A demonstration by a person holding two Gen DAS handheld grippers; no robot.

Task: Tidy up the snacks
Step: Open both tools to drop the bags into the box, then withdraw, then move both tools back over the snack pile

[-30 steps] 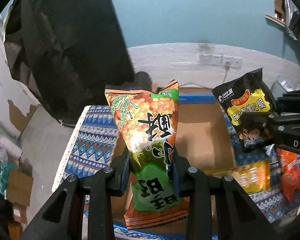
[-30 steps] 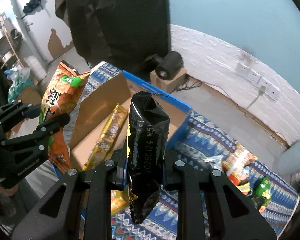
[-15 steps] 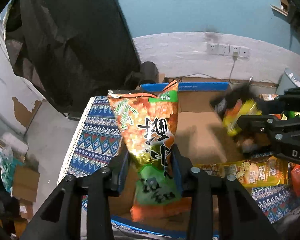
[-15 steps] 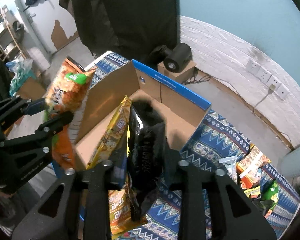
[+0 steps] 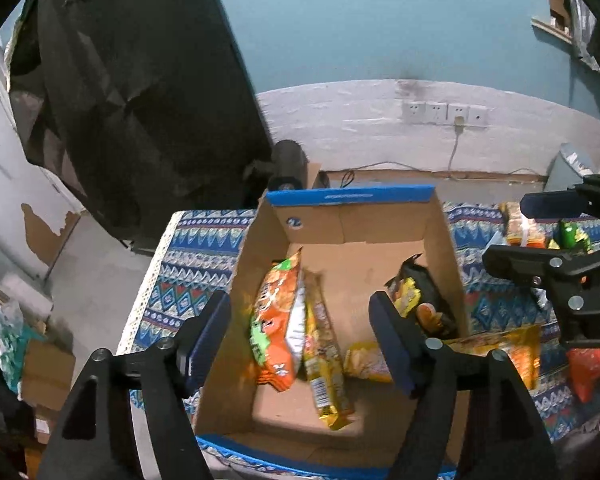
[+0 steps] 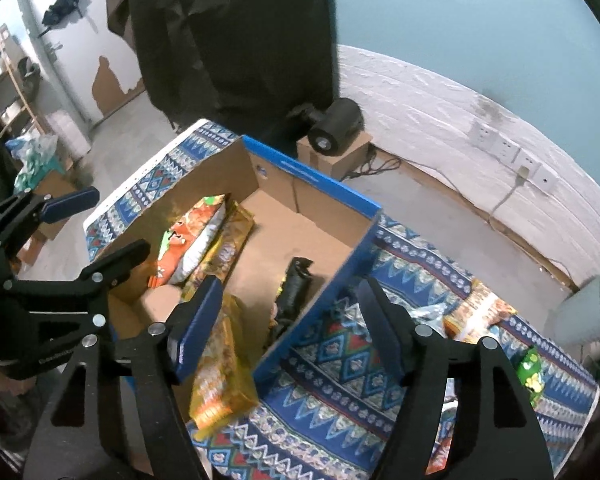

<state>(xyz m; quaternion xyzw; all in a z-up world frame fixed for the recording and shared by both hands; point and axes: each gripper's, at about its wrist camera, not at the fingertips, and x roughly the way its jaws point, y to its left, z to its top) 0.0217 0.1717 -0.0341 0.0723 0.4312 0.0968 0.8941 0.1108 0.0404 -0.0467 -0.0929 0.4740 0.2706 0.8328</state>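
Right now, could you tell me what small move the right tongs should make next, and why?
Probably swing toward the loose packets on the cloth: the right tongs are opening with nothing between them, and the black packet lies in the box.

Matt cardboard box [image 5: 352,256], glossy foil snack packets [image 5: 278,320]

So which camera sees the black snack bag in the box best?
The left wrist view. There the black snack bag leans against the box's right wall, showing its front with the yellow label. In the right wrist view the bag shows only a dark, narrow side, partly hidden behind the wall.
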